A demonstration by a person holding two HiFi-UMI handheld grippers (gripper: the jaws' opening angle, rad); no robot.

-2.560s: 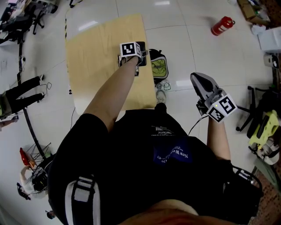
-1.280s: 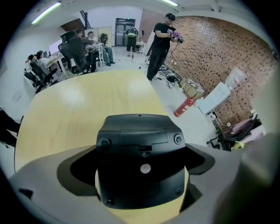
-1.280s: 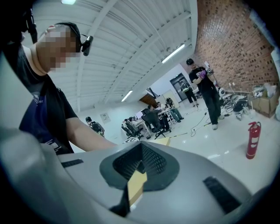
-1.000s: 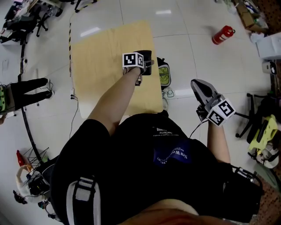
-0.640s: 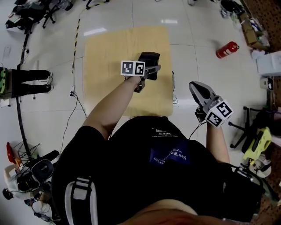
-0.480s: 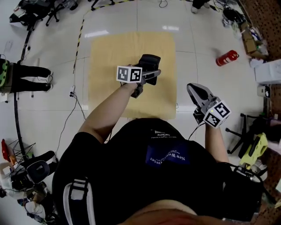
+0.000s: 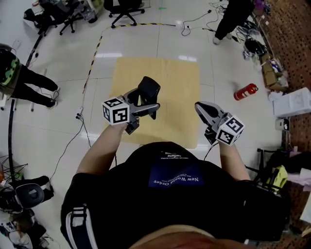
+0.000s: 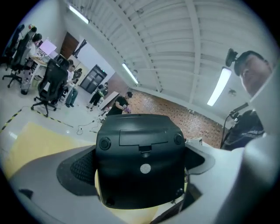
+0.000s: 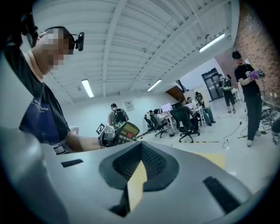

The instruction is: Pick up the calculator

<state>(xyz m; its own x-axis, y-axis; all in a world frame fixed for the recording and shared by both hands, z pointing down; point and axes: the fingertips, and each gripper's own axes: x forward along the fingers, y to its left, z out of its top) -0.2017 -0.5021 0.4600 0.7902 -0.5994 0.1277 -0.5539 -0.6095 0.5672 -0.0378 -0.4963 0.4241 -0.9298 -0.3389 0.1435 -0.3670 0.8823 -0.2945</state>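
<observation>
The black calculator [image 7: 148,89] is held in the air above the yellow table [image 7: 177,80], with my left gripper [image 7: 144,103] shut on it. In the left gripper view its black underside [image 8: 140,162] fills the space between the two jaws, screw holes and battery hatch facing the camera. My right gripper [image 7: 205,111] hangs shut and holds nothing, to the right of the calculator and near the table's front right corner. The right gripper view shows the calculator's keys and display [image 9: 124,131] off to the left.
A red fire extinguisher [image 7: 244,91] lies on the floor right of the table. A person [image 7: 233,13] stands at the far right. Office chairs [image 7: 121,6] stand beyond the table. Cables [image 7: 82,116] run along the floor at the left.
My left gripper has risen from the table's right edge with the calculator in it and come back toward the body. The right gripper has drifted a little left.
</observation>
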